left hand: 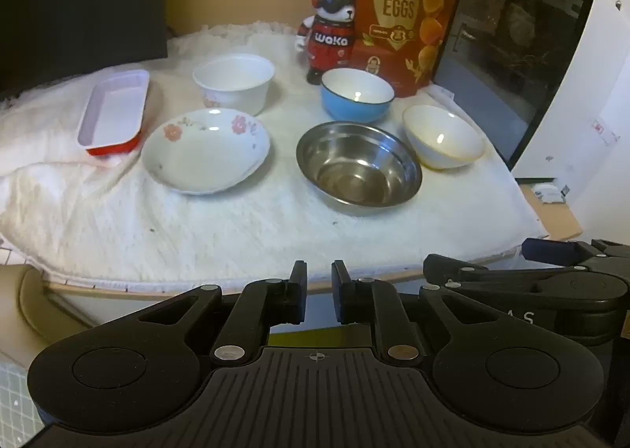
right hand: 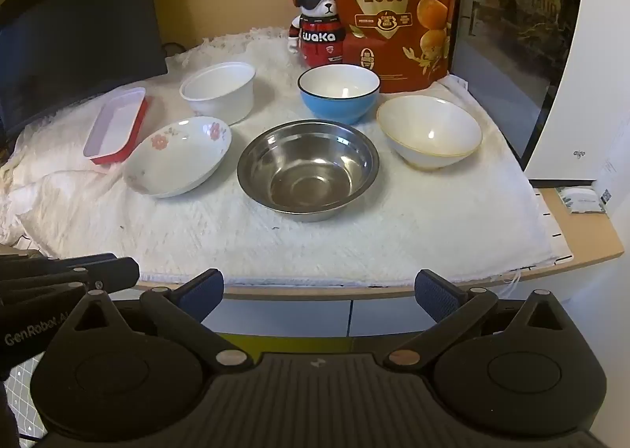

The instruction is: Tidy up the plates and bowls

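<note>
On a white fluffy cloth (left hand: 236,235) lie a red-and-white rectangular dish (left hand: 114,111) (right hand: 116,125), a flowered plate (left hand: 205,150) (right hand: 177,156), a white tub bowl (left hand: 234,82) (right hand: 218,89), a blue bowl (left hand: 356,93) (right hand: 338,91), a steel bowl (left hand: 358,166) (right hand: 308,168) and a white gold-rimmed bowl (left hand: 443,135) (right hand: 429,129). My left gripper (left hand: 319,282) is nearly shut and empty, in front of the table edge. My right gripper (right hand: 319,286) is open and empty, also short of the table edge.
A panda figure (left hand: 330,28) (right hand: 315,23) and a quail eggs bag (left hand: 405,11) (right hand: 393,7) stand at the back. A dark-doored white appliance (left hand: 512,54) (right hand: 512,38) is on the right. A dark monitor (left hand: 78,3) is at the back left.
</note>
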The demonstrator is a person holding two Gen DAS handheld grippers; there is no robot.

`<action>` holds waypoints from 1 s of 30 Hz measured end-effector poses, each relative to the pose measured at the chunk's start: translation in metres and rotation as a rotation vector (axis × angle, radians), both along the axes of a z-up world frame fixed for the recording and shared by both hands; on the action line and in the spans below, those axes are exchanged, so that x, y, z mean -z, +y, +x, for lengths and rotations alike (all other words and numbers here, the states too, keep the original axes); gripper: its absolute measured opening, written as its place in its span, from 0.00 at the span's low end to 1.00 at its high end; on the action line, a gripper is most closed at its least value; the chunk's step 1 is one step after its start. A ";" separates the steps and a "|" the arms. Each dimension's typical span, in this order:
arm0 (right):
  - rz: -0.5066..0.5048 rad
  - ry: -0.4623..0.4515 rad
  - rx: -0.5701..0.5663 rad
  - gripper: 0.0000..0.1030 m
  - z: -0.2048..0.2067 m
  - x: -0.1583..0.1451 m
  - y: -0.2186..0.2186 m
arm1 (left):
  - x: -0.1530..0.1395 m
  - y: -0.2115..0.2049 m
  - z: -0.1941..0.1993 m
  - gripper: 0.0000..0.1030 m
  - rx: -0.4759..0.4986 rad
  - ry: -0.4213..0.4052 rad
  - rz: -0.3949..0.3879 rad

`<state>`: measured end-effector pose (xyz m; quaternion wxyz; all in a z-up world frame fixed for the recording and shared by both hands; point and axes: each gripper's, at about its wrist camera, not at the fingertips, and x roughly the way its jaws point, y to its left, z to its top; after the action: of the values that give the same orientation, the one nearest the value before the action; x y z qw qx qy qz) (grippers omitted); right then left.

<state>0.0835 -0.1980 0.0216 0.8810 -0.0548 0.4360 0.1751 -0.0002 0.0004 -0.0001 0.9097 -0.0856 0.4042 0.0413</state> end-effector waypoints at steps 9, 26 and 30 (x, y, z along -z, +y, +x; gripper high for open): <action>-0.009 -0.005 0.003 1.00 -0.002 -0.001 0.005 | -0.001 0.002 0.000 0.17 -0.014 0.032 -0.007; -0.001 0.009 0.008 1.00 0.002 0.002 -0.007 | 0.001 -0.002 0.001 0.17 -0.008 0.017 0.000; 0.000 0.009 0.008 1.00 0.002 0.001 -0.007 | 0.000 -0.003 0.000 0.17 -0.007 0.014 0.003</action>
<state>0.0855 -0.2049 0.0210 0.8796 -0.0525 0.4404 0.1718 -0.0001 -0.0030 -0.0002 0.9069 -0.0856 0.4100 0.0456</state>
